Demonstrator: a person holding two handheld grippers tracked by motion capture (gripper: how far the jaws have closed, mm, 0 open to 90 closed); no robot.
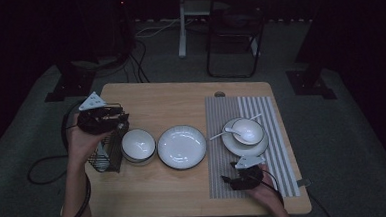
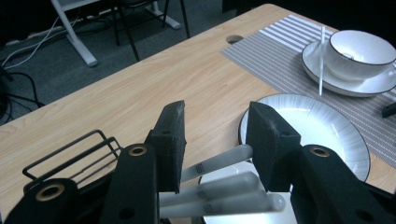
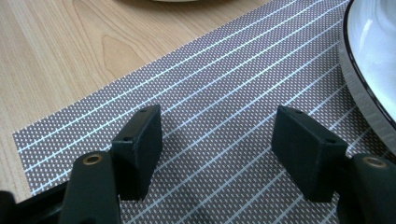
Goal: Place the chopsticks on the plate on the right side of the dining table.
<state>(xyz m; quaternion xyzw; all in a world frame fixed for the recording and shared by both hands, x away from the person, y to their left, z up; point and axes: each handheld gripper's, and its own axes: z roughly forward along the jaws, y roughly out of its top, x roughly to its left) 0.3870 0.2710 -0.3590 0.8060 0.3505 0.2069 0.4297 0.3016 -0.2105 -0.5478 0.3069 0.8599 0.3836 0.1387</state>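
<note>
1. Spoon handles [image 2: 219,186], three pale ones counted in the left gripper view, lie side by side just below and between the jaws of the left gripper [image 2: 215,140]; the topmost reaches up into the gap, though whether a pad touches it I cannot tell.
2. Those jaws stand roughly half open, with nothing visibly clamped.
3. In the high view the left gripper sits over a black wire rack [image 1: 108,150] at the left edge of the tabletop [image 1: 156,105], the left hand [image 1: 82,139] wrapped around it from the near side, forearm coming up from below.
4. Just right of the rack stands one small white bowl [image 1: 138,144], and next to that one wide dark-rimmed plate [image 1: 181,146].
5. The right gripper [image 3: 217,144] hangs low over a striped grey placemat [image 3: 224,93], its jaws wide apart and holding nothing.
6. The right hand [image 1: 265,187] rests at the near edge of the mat, gripper pointing away from the person.
7. Farther along the mat sits one saucer [image 1: 233,145] carrying a second bowl [image 1: 249,130], with one white spoon [image 1: 225,133] leaning out over its rim; a thin white stick also lies there.
8. Beyond the tabletop, one dark chair [image 1: 235,36] stands on the grey floor.
</note>
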